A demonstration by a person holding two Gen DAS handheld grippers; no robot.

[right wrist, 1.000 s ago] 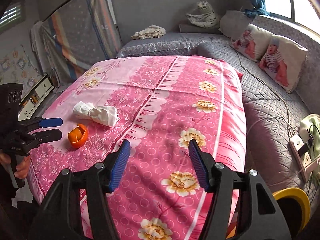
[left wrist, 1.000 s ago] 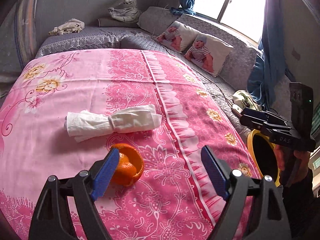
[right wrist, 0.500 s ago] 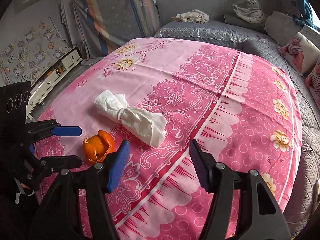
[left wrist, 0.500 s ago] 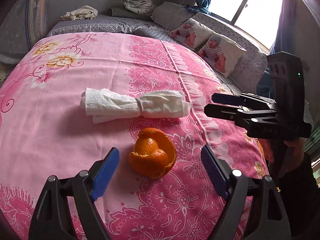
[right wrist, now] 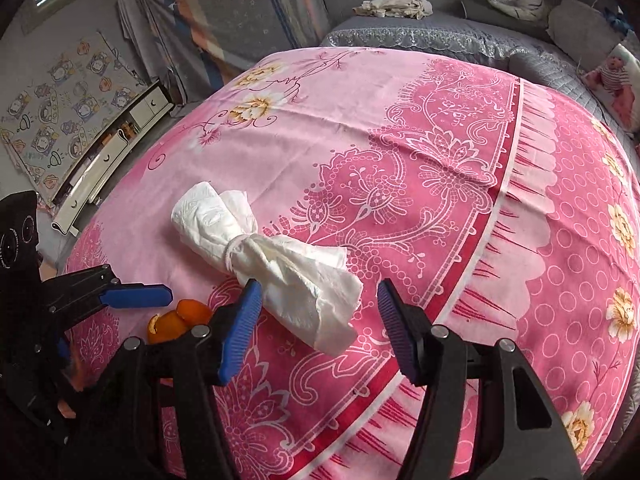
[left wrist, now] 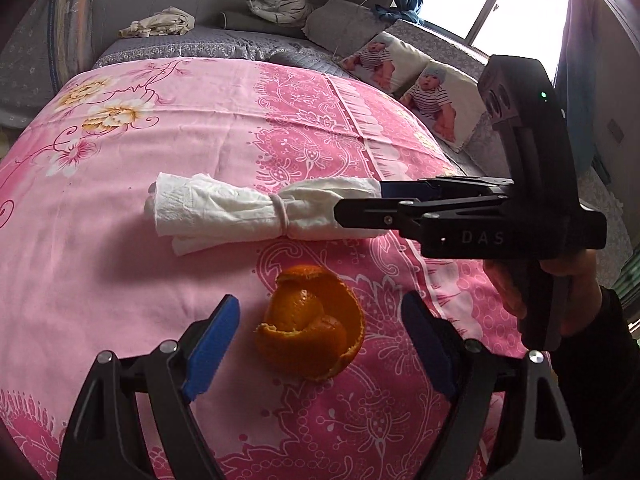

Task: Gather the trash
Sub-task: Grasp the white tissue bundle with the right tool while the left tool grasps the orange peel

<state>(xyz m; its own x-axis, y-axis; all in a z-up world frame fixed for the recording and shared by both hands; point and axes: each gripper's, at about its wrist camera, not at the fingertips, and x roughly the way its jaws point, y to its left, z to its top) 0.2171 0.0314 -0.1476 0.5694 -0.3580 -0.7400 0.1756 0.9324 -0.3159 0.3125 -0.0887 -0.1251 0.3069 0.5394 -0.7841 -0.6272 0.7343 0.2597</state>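
Note:
A curled orange peel (left wrist: 314, 322) lies on the pink floral sheet (left wrist: 160, 280) near the front edge; it also shows in the right wrist view (right wrist: 180, 318). My left gripper (left wrist: 320, 340) is open with the peel between its blue pads, not touching. A white tissue bundle (left wrist: 240, 210) tied at its middle lies just behind the peel. In the right wrist view the bundle (right wrist: 272, 260) points toward my right gripper (right wrist: 318, 322), which is open with the bundle's near end between its pads. The right gripper also shows in the left wrist view (left wrist: 360, 204) at the bundle's right end.
The pink sheet covers a rounded bed. Grey quilted bedding (left wrist: 224, 42) with baby-print pillows (left wrist: 436, 92), a plush tiger (left wrist: 280, 2) and a crumpled cloth (left wrist: 160, 24) lies behind. A white drawer unit (right wrist: 112, 152) stands left of the bed.
Both grippers have moved forward and down toward the bed. The peel now sits between the left pads and the tissue bundle's end between the right pads. Both stay open.

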